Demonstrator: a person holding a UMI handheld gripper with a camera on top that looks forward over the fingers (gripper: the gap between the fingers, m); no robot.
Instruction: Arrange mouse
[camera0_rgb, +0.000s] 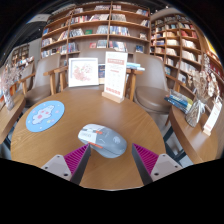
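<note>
Tongs (109, 160) stood wide open, gripping nothing. Mouse (92, 133) lay just ahead, between fingers, on blue-grey mat (108, 142). Round wooden bench (85, 120) carried both. Blue round pad (44, 115) sat farther left; bookshelves (100, 25) beyond.

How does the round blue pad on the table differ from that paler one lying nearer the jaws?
The round blue pad lies off to one side, well beyond the jaws, and is bare. The paler pad lies just ahead of the open gripper and is an irregular oval rather than a circle. It also carries a pale mouse, which the blue one does not. Both lie flat on the round wooden table.
</note>
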